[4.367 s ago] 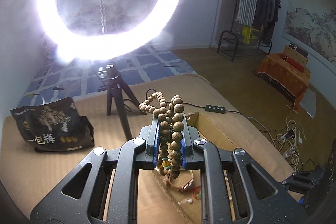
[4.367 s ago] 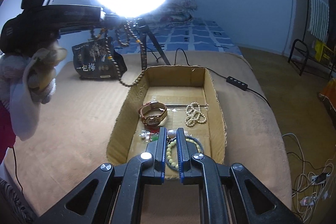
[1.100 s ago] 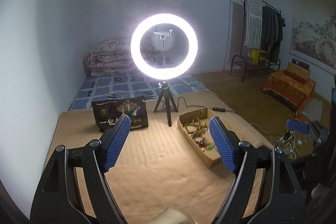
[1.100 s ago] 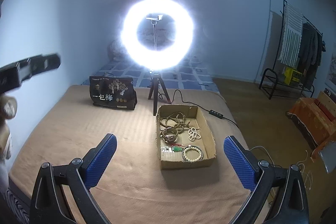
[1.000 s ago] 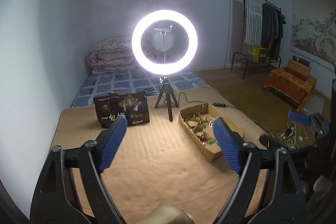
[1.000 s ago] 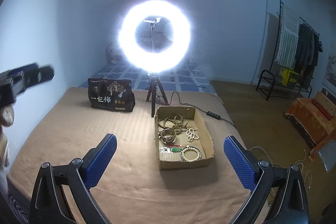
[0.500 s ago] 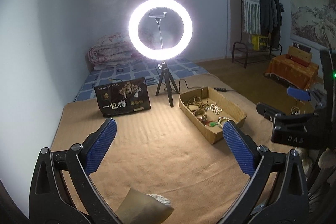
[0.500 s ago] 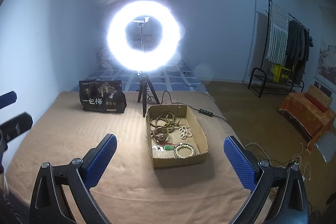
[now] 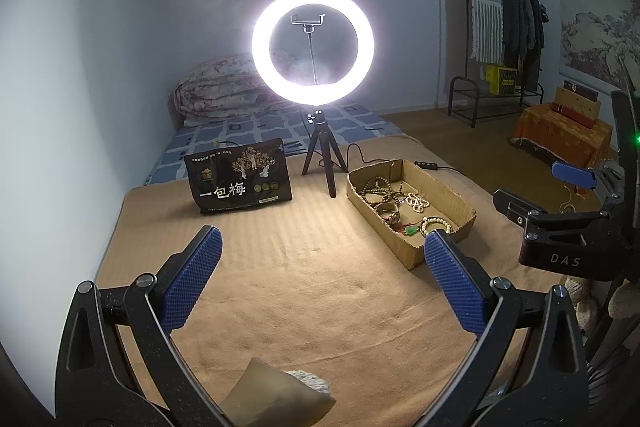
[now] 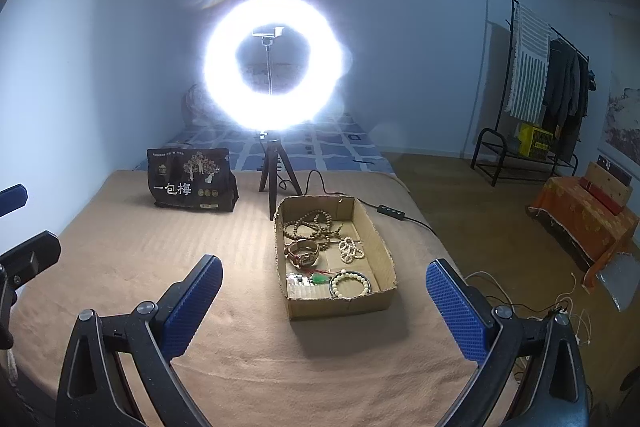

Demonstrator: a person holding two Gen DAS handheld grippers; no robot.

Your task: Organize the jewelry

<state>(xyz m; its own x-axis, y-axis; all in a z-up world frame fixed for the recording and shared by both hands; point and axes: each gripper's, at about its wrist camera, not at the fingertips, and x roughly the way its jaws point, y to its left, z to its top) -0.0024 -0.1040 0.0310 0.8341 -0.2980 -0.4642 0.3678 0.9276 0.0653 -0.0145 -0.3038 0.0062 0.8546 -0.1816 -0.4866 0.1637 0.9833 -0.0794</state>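
A shallow cardboard box (image 10: 382, 239) lies on the tan bed cover; it also shows in the left wrist view (image 9: 448, 189). In it lie a long wooden bead necklace (image 10: 312, 225), a watch (image 10: 302, 253), a small pearl string (image 10: 350, 251), a green pendant (image 10: 318, 279) and a pale bead bracelet (image 10: 350, 285). My left gripper (image 9: 320, 281) is wide open and empty, held back from the box. My right gripper (image 10: 324, 307) is wide open and empty, above the cover in front of the box.
A lit ring light on a small tripod (image 10: 276, 183) stands just behind the box, its cable and switch (image 10: 390, 211) running right. A black snack bag (image 10: 190, 185) stands at the back left. The bed edge and floor with cables (image 10: 568, 311) lie to the right.
The left gripper let go of the wooden bead necklace, which now lies in the box. Both grippers opened wide and drew back from the box.
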